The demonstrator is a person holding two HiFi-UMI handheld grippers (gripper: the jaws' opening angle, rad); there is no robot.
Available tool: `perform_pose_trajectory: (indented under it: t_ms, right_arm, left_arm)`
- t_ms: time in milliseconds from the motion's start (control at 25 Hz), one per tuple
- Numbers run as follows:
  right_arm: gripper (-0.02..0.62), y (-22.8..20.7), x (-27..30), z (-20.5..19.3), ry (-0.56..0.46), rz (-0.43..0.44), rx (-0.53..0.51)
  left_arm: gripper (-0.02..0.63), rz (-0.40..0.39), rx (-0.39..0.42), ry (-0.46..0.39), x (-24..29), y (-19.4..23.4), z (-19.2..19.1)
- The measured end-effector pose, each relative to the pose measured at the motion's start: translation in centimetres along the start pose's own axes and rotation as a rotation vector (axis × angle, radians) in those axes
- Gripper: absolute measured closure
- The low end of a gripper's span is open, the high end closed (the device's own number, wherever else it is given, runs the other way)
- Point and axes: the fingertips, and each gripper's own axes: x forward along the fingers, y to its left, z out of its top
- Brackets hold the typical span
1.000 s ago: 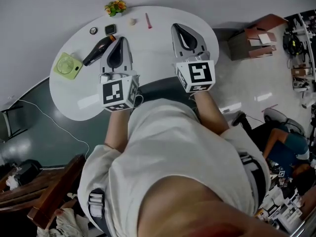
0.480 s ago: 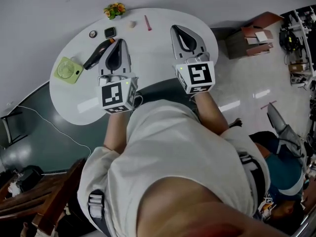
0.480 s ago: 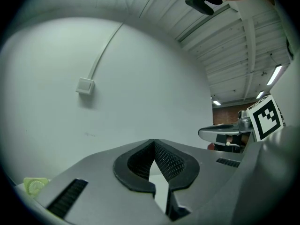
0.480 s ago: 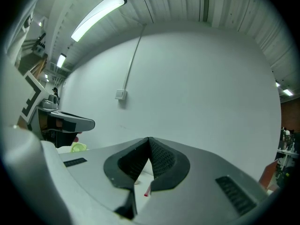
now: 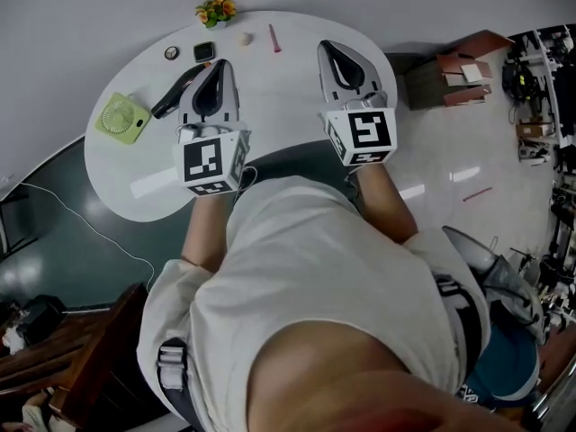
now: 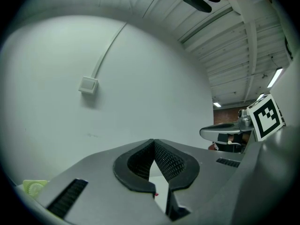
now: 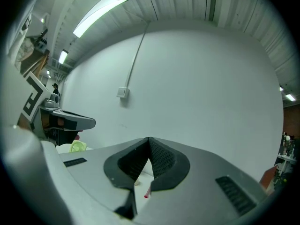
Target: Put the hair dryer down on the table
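Observation:
The black hair dryer lies on the white oval table, just left of my left gripper and partly hidden behind it. That gripper hovers above the table's left half, shut and empty; in the left gripper view its pads meet at the tip with nothing between them. My right gripper hangs over the table's right half, also shut and empty, as the right gripper view shows. Neither gripper touches the dryer.
A green mini fan sits left of the dryer. Along the far edge are a flower pot, a round item, a black square device, a cream lump and a pink stick. Cardboard boxes stand on the floor at right.
Both grippers stay shut and almost still above the table. The head view has shifted a little, and a person at the lower right has moved.

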Motion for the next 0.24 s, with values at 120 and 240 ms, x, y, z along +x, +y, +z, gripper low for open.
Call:
perform_pose_trajectory:
  t_ms: [120,240]
  right_arm:
    - [0.597,0.44,0.6,0.35,0.008,0.004,-0.004]
    - [0.597,0.83,1.19,0.85,0.01,0.002,-0.006]
  left_arm:
    - [0.588,-0.009,-0.002,0.0,0.07,0.62,0.35]
    - [0.588,-0.023,-0.005,0.002,0.29,1.15,0.74]
